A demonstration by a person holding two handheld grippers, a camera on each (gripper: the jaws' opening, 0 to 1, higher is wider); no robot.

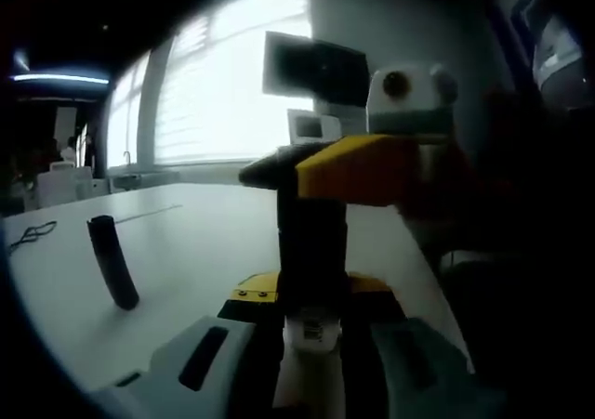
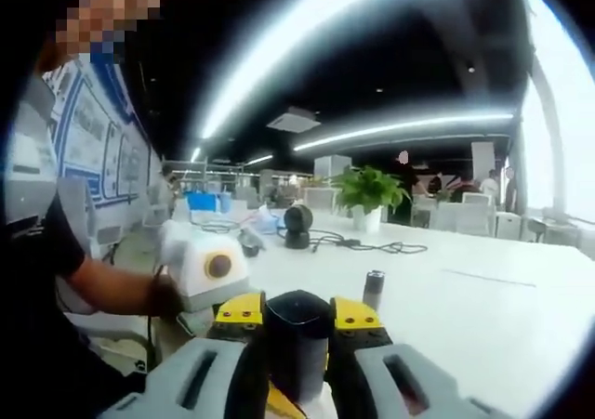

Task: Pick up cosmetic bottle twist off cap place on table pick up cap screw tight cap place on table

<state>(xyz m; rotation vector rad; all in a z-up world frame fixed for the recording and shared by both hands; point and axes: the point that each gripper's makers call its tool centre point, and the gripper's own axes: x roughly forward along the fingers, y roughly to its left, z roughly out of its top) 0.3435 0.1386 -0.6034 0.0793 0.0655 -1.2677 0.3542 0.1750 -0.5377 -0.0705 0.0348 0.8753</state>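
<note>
White table [image 1: 186,233] under both grippers, jaws clamped on one cosmetic bottle [image 1: 311,252].

1. Left gripper view: sits low, just above the white table [image 1: 186,242]. Looks along its own jaws toward the bright windows [image 1: 232,85]. Very near the dark bottle [image 1: 311,252] right in front, with the right gripper [image 1: 358,173] at its top.
2. Right gripper view: also low over the table [image 2: 483,307]. Looks the other way, into the long room, toward a green plant [image 2: 367,189]. Very near the dark cap [image 2: 297,335] between its jaws.
3. Shared by both: the same white table, the dark bottle, and a small dark thing [image 1: 112,261] standing on the table [image 2: 373,289].
</note>
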